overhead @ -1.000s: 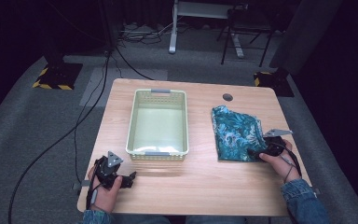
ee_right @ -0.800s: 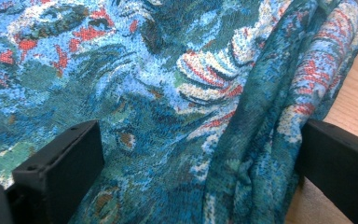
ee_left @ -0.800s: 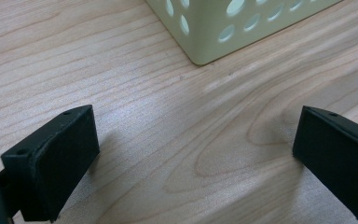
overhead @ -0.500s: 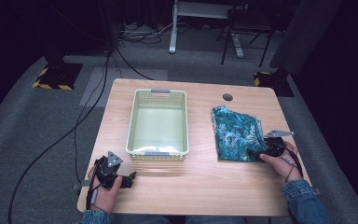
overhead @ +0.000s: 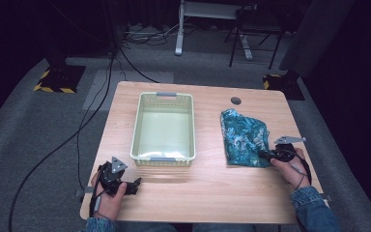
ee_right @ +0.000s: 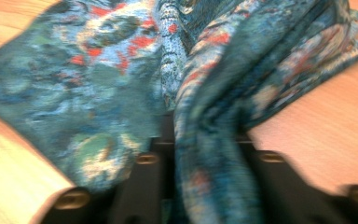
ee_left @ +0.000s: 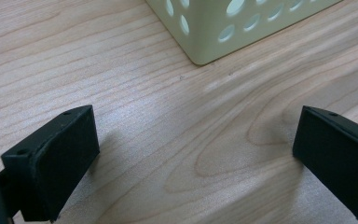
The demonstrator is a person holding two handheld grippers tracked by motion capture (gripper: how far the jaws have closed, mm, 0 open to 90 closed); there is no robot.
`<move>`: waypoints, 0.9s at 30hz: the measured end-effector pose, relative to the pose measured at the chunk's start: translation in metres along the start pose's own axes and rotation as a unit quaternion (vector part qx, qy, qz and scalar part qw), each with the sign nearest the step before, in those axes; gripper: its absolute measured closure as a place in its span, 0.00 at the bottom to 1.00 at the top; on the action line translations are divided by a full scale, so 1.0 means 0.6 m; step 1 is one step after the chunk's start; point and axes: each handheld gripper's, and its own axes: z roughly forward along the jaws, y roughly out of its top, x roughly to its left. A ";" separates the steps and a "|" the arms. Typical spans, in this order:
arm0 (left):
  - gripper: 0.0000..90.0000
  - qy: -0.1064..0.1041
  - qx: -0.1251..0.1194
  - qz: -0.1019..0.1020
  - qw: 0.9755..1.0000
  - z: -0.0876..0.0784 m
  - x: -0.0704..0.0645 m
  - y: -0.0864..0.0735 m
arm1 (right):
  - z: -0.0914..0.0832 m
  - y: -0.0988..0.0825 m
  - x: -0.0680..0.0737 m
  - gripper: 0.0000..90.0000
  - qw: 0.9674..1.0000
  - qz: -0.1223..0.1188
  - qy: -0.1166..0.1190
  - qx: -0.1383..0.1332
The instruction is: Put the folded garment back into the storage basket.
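A fold of the blue-green patterned cloth is seen pinched between the jaws of the right gripper, which have just been closing on it; the cloth is spread crumpled on the right side of the wooden table, its near edge gathered at the gripper. The left gripper is rested at the table's near left corner, jaws spread wide over bare wood. A pale green perforated basket is placed between the two, well apart from the cloth, its corner caught just beyond the left gripper
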 end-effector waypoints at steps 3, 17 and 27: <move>0.00 0.000 0.000 0.000 1.000 0.000 0.000 0.000 | 0.000 0.002 0.004 0.89 1.000 0.001 -0.003 0.003; 0.00 0.000 0.000 0.000 1.000 0.000 0.000 0.000 | -0.026 0.017 0.014 0.92 0.999 -0.023 -0.008 -0.040; 0.00 -0.001 0.000 0.002 1.000 -0.001 0.000 -0.001 | -0.070 0.046 0.028 0.92 0.994 -0.049 -0.002 -0.094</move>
